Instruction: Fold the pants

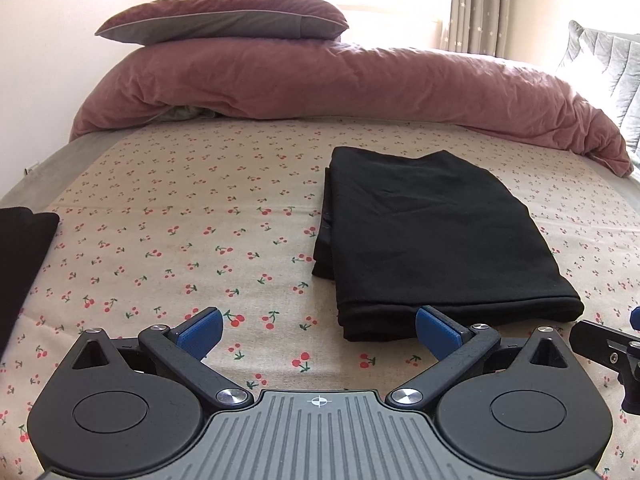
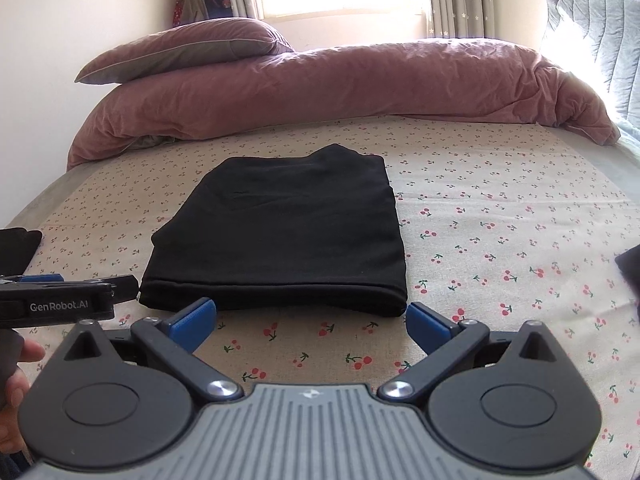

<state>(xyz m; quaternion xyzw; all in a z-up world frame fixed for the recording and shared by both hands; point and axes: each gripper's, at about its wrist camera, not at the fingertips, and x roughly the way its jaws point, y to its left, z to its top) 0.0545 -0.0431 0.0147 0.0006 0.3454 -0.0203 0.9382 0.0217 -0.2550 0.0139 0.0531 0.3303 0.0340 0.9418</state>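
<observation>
Black pants (image 1: 432,236) lie folded into a neat rectangle on the cherry-print sheet (image 1: 180,216); they also show in the right wrist view (image 2: 292,236). My left gripper (image 1: 318,330) is open and empty, just short of the pants' near left corner. My right gripper (image 2: 310,322) is open and empty, in front of the pants' near folded edge. The left gripper's body (image 2: 56,300) shows at the left of the right wrist view, and part of the right gripper (image 1: 608,344) at the right edge of the left wrist view.
A rolled pink duvet (image 1: 340,84) with a pink pillow (image 1: 224,18) on top lies across the far side of the bed. A grey quilted cushion (image 2: 592,36) stands far right. Another black cloth (image 1: 20,256) lies at the left edge, and a dark item (image 2: 630,264) at the right.
</observation>
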